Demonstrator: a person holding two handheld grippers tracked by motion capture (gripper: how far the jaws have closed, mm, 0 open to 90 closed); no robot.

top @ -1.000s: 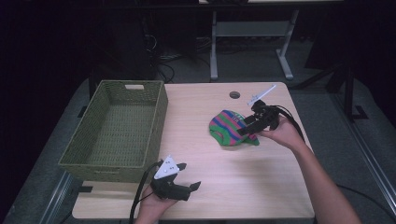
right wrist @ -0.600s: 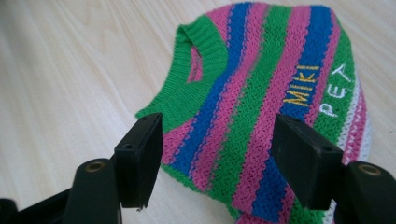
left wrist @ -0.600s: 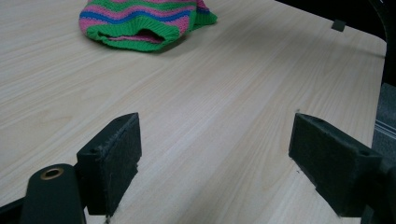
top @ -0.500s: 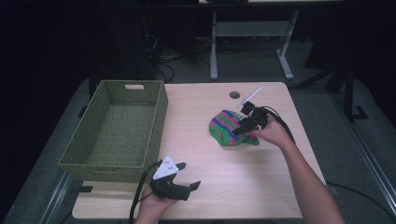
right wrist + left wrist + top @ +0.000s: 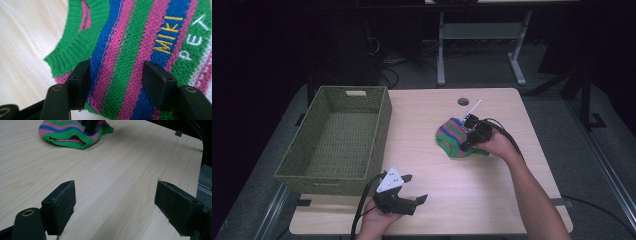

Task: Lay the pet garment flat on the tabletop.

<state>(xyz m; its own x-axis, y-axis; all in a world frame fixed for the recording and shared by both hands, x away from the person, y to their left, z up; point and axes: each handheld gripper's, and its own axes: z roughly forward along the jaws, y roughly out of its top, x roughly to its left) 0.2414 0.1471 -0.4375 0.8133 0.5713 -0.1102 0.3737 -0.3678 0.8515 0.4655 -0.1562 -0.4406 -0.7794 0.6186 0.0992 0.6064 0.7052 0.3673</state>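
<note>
A knitted garment (image 5: 451, 136) striped green, pink and blue lies bunched on the wooden table (image 5: 437, 200), right of centre. My right gripper (image 5: 466, 144) is pressed down onto it, jaws a good way apart. They have just been closing, and the striped knit (image 5: 130, 50) with stitched letters lies flat between them, not pinched. My left gripper (image 5: 414, 188) rests near the table's front edge, open, with bare wood between its pads (image 5: 62, 202). From there the garment (image 5: 67, 133) lies farther off, with a dark jaw of the other gripper standing in it.
A green woven basket (image 5: 382, 120) stands at the table's left, nothing in it. A small round hole (image 5: 463, 101) sits in the tabletop near the back edge. Dark floor, cables and a desk frame lie beyond.
The right gripper has come down and slightly leftward onto the garment. The left gripper has stayed where it was.
</note>
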